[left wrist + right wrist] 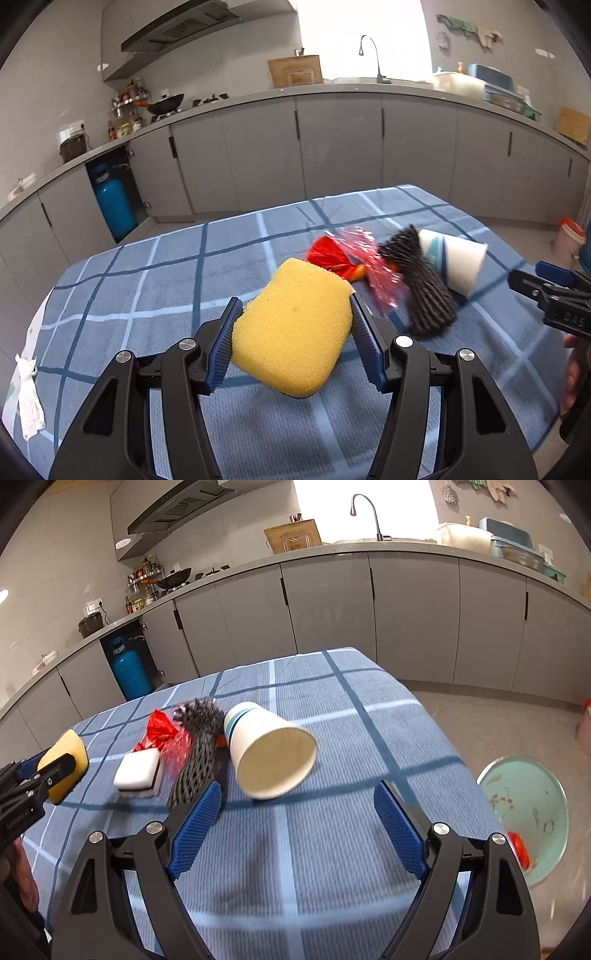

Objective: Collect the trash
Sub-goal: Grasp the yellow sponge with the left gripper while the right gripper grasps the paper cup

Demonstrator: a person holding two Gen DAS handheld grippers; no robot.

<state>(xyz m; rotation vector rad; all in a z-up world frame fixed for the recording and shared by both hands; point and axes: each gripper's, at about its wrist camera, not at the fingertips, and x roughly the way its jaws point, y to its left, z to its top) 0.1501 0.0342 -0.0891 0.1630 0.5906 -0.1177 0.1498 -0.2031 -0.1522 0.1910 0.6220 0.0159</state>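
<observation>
My left gripper point(295, 314) is shut on a yellow sponge point(295, 328) and holds it above the blue checked tablecloth point(147, 295). Beyond it lie a red plastic wrapper point(351, 258), a black mesh net point(421, 288) and a white paper cup point(458, 258) on its side. My right gripper point(299, 805) is open and empty, just in front of the paper cup point(273, 753), whose mouth faces me. In the right wrist view the black net point(195, 753), the red wrapper point(162, 731) and a white sponge point(138, 771) lie left of the cup. The left gripper with the yellow sponge point(62, 768) shows at the far left.
A light green trash bin point(532, 812) with red scraps inside stands on the floor right of the table. A white cloth point(29, 387) hangs at the table's left edge. Grey kitchen cabinets point(332, 155) and a blue gas cylinder point(114, 206) stand behind.
</observation>
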